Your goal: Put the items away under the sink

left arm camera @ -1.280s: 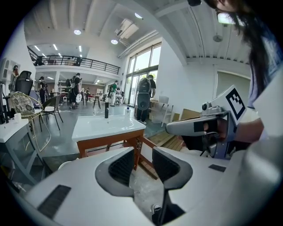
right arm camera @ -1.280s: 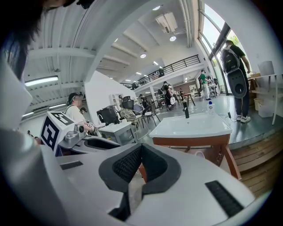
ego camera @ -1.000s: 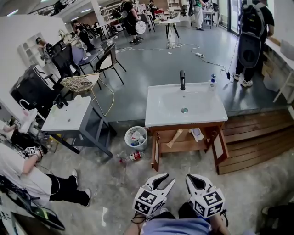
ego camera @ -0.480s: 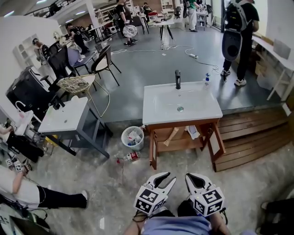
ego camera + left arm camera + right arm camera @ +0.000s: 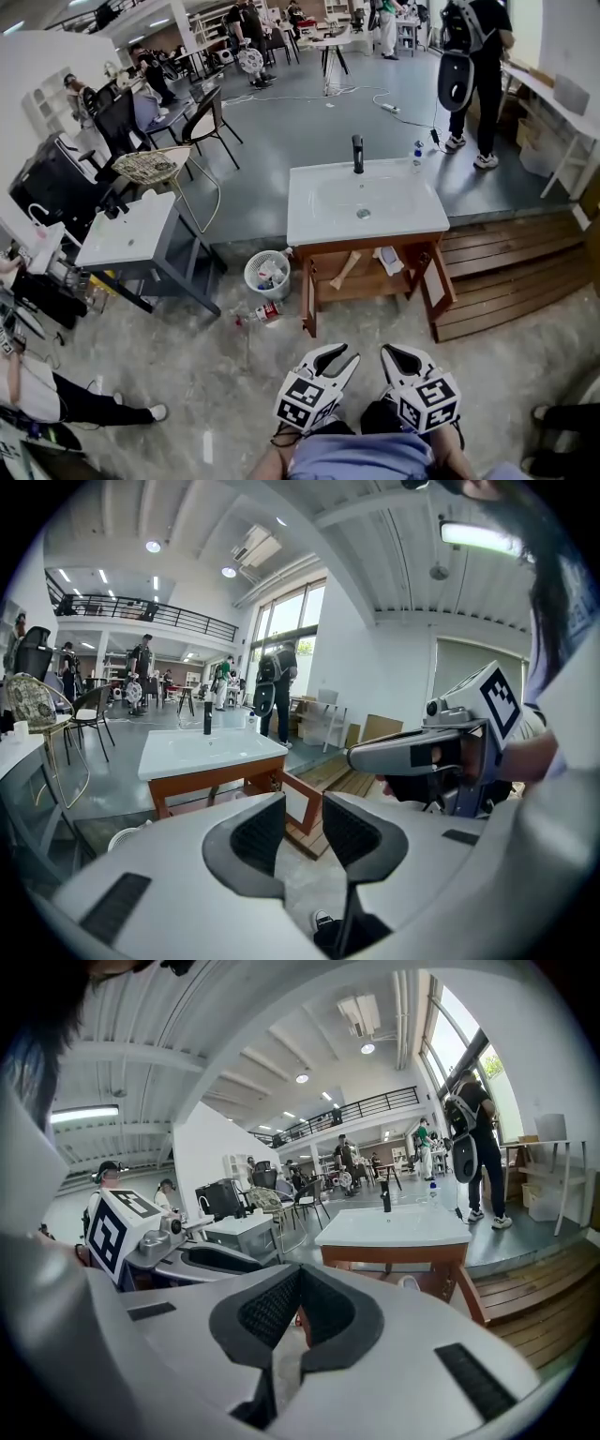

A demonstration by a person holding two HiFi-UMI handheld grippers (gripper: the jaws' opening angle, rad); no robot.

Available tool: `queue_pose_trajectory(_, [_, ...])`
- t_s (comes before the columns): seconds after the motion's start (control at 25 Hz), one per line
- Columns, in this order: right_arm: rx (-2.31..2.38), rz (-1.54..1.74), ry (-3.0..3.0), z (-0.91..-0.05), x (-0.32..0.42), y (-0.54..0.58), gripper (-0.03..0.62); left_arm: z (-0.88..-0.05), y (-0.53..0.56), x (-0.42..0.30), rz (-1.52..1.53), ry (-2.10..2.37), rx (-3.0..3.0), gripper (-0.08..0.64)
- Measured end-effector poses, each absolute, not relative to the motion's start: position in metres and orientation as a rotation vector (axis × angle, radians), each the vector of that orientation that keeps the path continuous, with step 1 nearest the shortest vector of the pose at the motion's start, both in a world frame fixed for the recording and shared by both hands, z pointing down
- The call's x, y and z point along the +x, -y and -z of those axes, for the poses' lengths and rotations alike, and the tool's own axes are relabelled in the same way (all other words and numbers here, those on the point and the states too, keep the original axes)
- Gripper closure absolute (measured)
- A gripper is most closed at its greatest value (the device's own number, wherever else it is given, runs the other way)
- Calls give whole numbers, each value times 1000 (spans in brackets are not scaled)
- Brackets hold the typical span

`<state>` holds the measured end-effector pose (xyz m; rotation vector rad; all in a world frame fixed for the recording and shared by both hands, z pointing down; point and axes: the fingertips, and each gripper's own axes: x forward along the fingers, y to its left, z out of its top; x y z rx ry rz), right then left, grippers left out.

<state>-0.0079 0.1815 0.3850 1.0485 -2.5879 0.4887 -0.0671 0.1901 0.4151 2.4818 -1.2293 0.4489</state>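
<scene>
The white sink (image 5: 366,202) with a black faucet (image 5: 357,153) stands on a wooden cabinet (image 5: 370,286) whose two doors are swung open. On its shelf lie a wooden piece (image 5: 343,270) and a white item (image 5: 389,260). A small bottle (image 5: 417,155) stands on the sink's back right corner. A red-labelled bottle (image 5: 267,312) lies on the floor left of the cabinet. My left gripper (image 5: 332,360) is held low by my body, open and empty. Beside it my right gripper (image 5: 397,356) is shut with nothing in it. The sink (image 5: 202,752) shows ahead of the left gripper (image 5: 303,832).
A white waste basket (image 5: 266,275) holding rubbish stands left of the cabinet. A grey table with a white top (image 5: 127,234) is further left. Wooden steps (image 5: 511,272) run along the right. A person (image 5: 56,398) sits on the floor at left, and another with a backpack (image 5: 469,66) stands behind the sink.
The view has shifted toward the sink. The person with the backpack has stepped left, and the seated person has slid toward the left edge. Both grippers keep their pose.
</scene>
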Motion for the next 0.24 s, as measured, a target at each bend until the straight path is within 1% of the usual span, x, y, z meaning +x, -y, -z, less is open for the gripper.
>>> queue_pose_trajectory(0.24, [1056,-479,2579,-389,-2,-185,577,-420,-197,-68,-487,1233,2481,428])
